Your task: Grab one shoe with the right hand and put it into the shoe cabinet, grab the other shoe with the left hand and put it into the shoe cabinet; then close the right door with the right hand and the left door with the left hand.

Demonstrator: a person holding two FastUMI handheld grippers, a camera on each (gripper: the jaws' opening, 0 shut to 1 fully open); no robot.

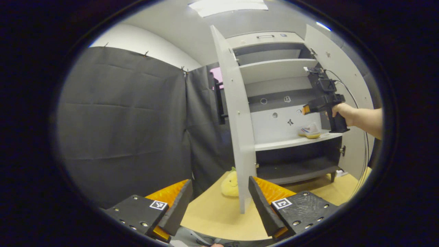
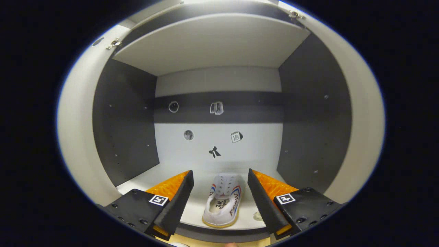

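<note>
Left gripper view: left gripper [image 1: 219,202] low in the foreground, fingers spread wide, nothing between them. Beyond it, a tan table [image 1: 212,212]. The shoe cabinet [image 1: 277,103] stands on it with both doors swung open; the left door [image 1: 235,123] edge-on, near the middle of the view, the right door [image 1: 334,68] folded back on the far side. One white shoe [image 1: 309,131] sits on the pale middle shelf [image 1: 291,141], toward its right end. The right gripper [image 1: 317,106] is held by a hand [image 1: 344,113] in front of the cabinet opening, above the shoe and apart from it; whether its fingers are spread cannot be made out from here. A yellow plush toy [image 1: 229,183] lies on the table just left of the left door's lower edge.

Right gripper view: right gripper [image 2: 219,202] faces straight into the cabinet compartment, fingers spread apart, gripping nothing. The shoe [image 2: 223,204] rests on the shelf [image 2: 144,181] between the two fingers without touching either, toe toward the back wall. Small stickers [image 2: 215,152] dot the back panel.
</note>
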